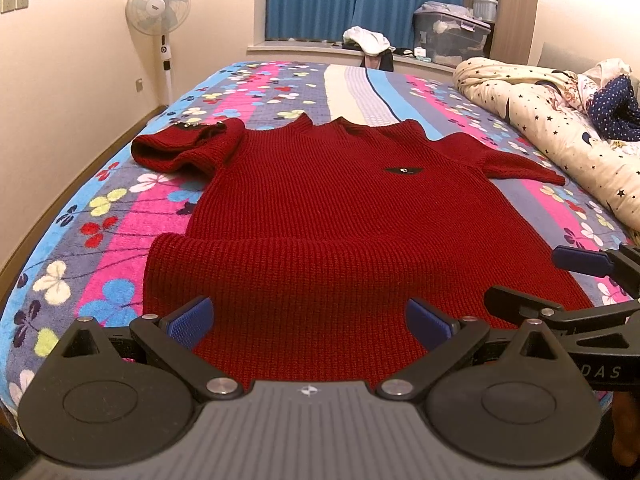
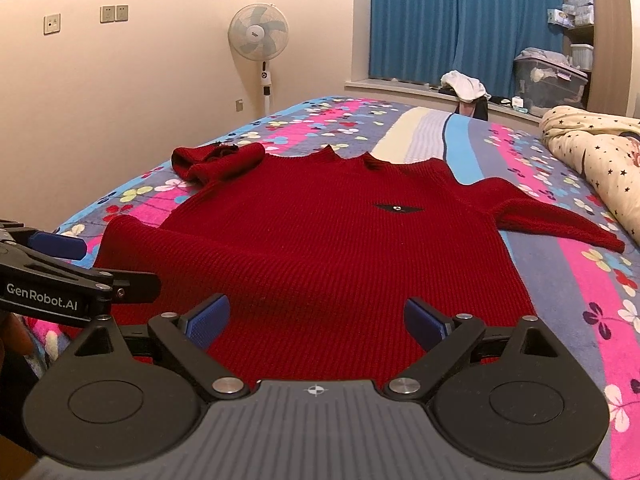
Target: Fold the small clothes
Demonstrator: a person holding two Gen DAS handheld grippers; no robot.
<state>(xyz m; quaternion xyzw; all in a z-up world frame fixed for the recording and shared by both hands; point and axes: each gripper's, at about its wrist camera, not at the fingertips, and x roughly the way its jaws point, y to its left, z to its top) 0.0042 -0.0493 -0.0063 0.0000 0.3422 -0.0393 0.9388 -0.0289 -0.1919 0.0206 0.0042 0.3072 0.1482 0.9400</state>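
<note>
A small dark red knit sweater (image 1: pixel 320 216) lies face up on the flowered bedspread (image 1: pixel 100 216), neck at the far end; it also shows in the right wrist view (image 2: pixel 320 240). Its left sleeve (image 1: pixel 180 148) is bunched up, its right sleeve (image 1: pixel 516 164) lies spread out. A small black badge (image 1: pixel 402 171) sits on the chest. My left gripper (image 1: pixel 310 322) is open over the hem, left of centre. My right gripper (image 2: pixel 316 322) is open over the hem, further right. Each gripper shows at the edge of the other's view. Neither holds anything.
A rolled star-print quilt (image 1: pixel 560 128) lies along the bed's right side. A standing fan (image 1: pixel 158 8) is by the left wall. A window ledge with clothes (image 1: pixel 370 42) and a storage box (image 1: pixel 452 32) is behind the bed.
</note>
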